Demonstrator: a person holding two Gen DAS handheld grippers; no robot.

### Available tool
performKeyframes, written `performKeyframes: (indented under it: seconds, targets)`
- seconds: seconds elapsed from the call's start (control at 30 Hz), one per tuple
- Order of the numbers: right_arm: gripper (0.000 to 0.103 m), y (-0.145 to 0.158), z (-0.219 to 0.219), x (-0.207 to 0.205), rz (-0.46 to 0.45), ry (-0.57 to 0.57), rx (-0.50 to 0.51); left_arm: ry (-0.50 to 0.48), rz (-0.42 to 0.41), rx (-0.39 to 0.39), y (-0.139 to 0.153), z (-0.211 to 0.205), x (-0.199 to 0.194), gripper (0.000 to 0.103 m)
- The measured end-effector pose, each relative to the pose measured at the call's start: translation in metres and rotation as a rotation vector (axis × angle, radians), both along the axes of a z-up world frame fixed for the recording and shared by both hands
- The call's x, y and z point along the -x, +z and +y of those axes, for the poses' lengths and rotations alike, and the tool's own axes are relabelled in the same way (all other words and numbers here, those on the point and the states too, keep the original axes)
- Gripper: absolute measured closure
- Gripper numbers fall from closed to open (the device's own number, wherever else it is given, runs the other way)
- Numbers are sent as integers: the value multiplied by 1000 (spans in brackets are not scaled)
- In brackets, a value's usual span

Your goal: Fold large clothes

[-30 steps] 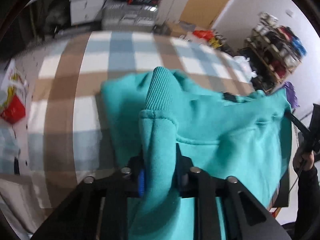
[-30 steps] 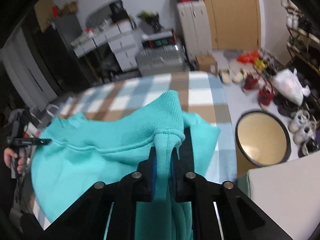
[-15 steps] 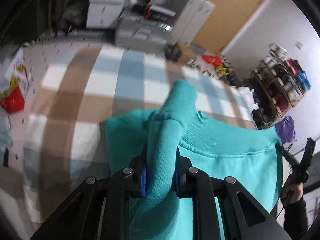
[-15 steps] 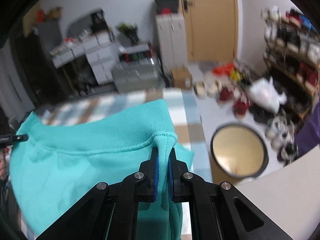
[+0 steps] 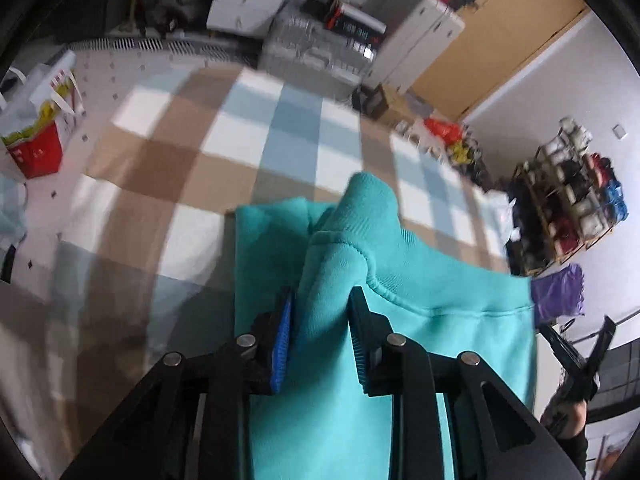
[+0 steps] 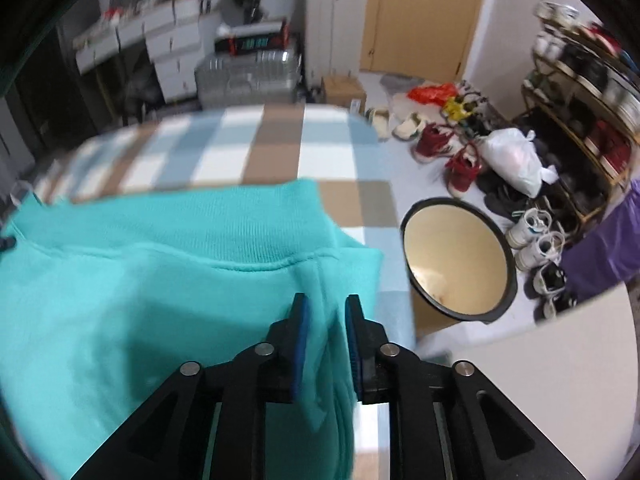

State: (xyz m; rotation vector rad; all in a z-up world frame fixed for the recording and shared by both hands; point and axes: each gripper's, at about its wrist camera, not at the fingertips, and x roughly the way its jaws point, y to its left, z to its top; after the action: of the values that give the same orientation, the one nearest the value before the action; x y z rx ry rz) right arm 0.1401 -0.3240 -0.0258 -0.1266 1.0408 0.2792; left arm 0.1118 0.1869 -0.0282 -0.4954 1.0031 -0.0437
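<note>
A large teal sweatshirt (image 5: 440, 344) lies over the plaid-covered surface (image 5: 192, 168). In the left wrist view my left gripper (image 5: 320, 308) has a bunched corner of its ribbed hem between the pads. That bunch stands up above the fingertips and the jaws are opening. In the right wrist view the sweatshirt (image 6: 140, 280) spreads to the left, its hem lying flat. My right gripper (image 6: 326, 308) has a thin fold of it loose between the pads, and its jaws are opening too. A hand (image 5: 568, 420) at the far right of the left wrist view holds the other gripper.
A round black-rimmed basin (image 6: 456, 256) stands on the floor right of the plaid surface (image 6: 272, 152). Shoes and a white bag (image 6: 516, 160) lie beyond it, with a shoe rack behind. A red-and-white bag (image 5: 38, 148) sits at the left. Drawers and boxes line the far wall.
The raised hem at the right gripper has dropped flat onto the plaid surface, and that gripper's pads stand wider apart. The left gripper's pads have parted a little around the bunched corner.
</note>
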Motion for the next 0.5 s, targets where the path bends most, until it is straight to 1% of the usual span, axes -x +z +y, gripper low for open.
performKeyframes:
  seconds: [0.03, 0.07, 0.1, 0.13, 0.17, 0.2, 0.27, 0.3, 0.33, 0.37, 0.4, 0.43, 0.47, 0.5]
  targets:
    - [84, 10, -2, 7, -18, -8, -27, 6, -16, -24, 8, -2, 7, 82]
    - [81, 25, -6, 18, -42, -16, -60, -7, -48, -79, 25, -12, 21, 81]
    - [72, 39, -5, 31, -53, -15, -93, -37, -69, -112, 37, -23, 31, 77]
    - [68, 45, -1, 37, -51, -2, -112, -59, -86, -140, 45, -34, 40, 73]
    - [61, 54, 7, 48, -47, 35, -143, -65, -97, -156, 50, -40, 47, 64]
    - [59, 59, 17, 58, -44, 76, -162, -82, -129, -160, 56, -52, 59, 53]
    - [59, 64, 47, 80, -44, 163, -166, -149, -163, -130, 55, -73, 73, 39]
    - [59, 63, 63, 90, -36, 205, -164, -214, -142, -128, 45, -93, 79, 39]
    - [60, 60, 79, 98, -29, 243, -161, -242, -121, -135, 38, -100, 79, 39]
    - [60, 54, 98, 108, -24, 278, -138, -274, -91, -146, 24, -112, 81, 39]
    - [60, 46, 113, 115, -20, 309, -100, -309, -39, -155, 2, -125, 81, 39]
    - [60, 35, 128, 120, -18, 335, -52, -320, 9, -164, -15, -130, 78, 39]
    - [60, 18, 141, 124, -8, 351, 31, -315, 45, -182, -26, -132, 77, 40]
    - [60, 1, 149, 125, 5, 362, 103, -295, 86, -207, -45, -129, 75, 40]
